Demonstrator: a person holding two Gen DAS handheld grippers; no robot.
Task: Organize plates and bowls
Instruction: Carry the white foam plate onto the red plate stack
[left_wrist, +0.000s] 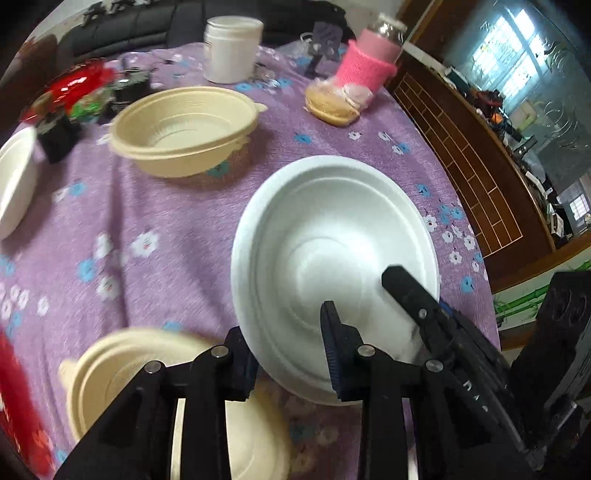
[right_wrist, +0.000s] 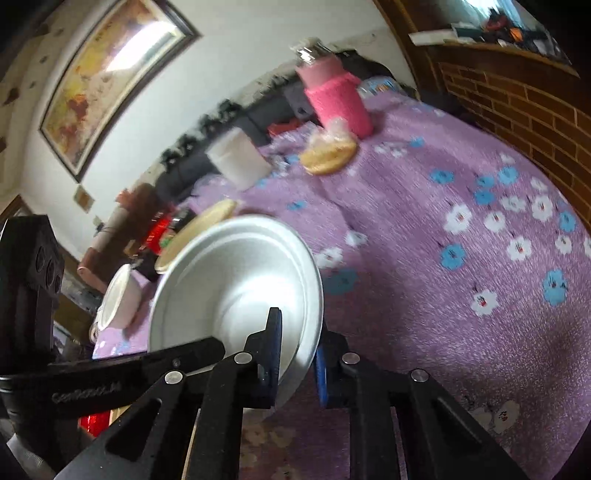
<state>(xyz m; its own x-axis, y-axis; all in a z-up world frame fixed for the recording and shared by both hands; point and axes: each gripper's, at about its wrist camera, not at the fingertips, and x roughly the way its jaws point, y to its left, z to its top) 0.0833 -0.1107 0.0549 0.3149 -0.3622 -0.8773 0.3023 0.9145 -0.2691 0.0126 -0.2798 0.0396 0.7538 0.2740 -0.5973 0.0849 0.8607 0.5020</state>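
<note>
Left wrist: one white plate (left_wrist: 332, 251), two beige bowls (left_wrist: 184, 129), both tools gripping.

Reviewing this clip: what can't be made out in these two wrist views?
- Left wrist: beige bowl, near half behind left gripper.
- Left wrist: white bowl cut by left edge.
- Right wrist: white plate, lower rim behind right gripper.
- Both: pink-sleeved bottle blurred.
</note>
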